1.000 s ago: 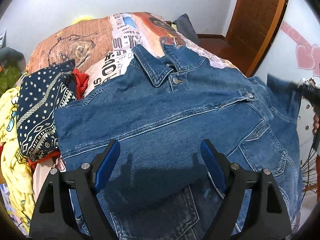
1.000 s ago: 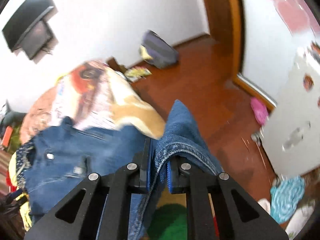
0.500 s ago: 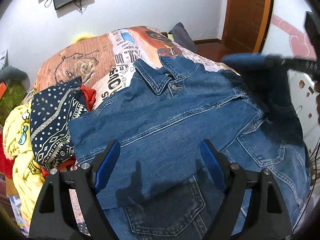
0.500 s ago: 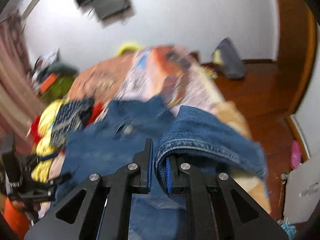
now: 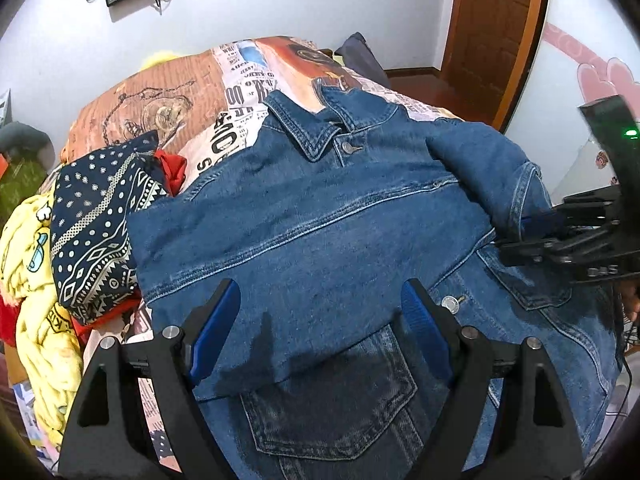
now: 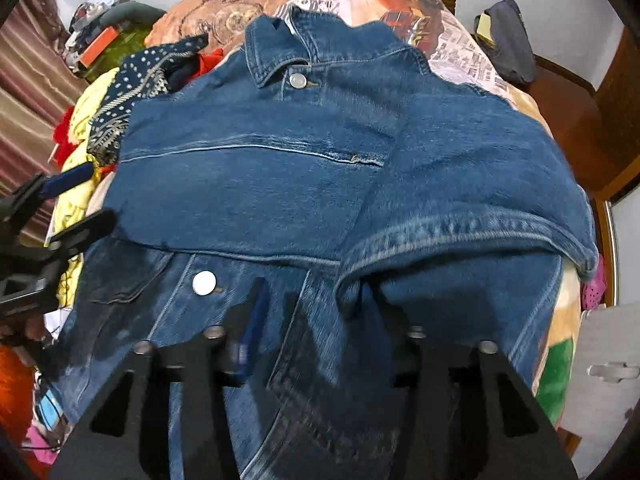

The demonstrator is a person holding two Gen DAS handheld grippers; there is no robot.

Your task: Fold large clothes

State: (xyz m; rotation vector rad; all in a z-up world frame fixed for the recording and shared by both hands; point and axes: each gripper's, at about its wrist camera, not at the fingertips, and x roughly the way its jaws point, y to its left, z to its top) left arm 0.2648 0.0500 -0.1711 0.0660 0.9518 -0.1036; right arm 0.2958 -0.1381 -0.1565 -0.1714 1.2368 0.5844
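Note:
A blue denim jacket lies front-up on the bed, collar away from me, both sleeves folded across its chest; it also shows in the right wrist view. My left gripper is open and empty, hovering over the jacket's lower part. My right gripper is open just above the right sleeve's cuff, which lies on the jacket. It shows at the right edge of the left wrist view, at the cuff.
Dark jeans lie under the jacket's hem. A pile of clothes, navy patterned and yellow, sits on the left of the printed bedspread. A door and wooden floor are to the right.
My right gripper carried the right sleeve over the jacket, laid it across the chest and opened, letting go of the cuff. My left gripper stayed open and drew back slightly.

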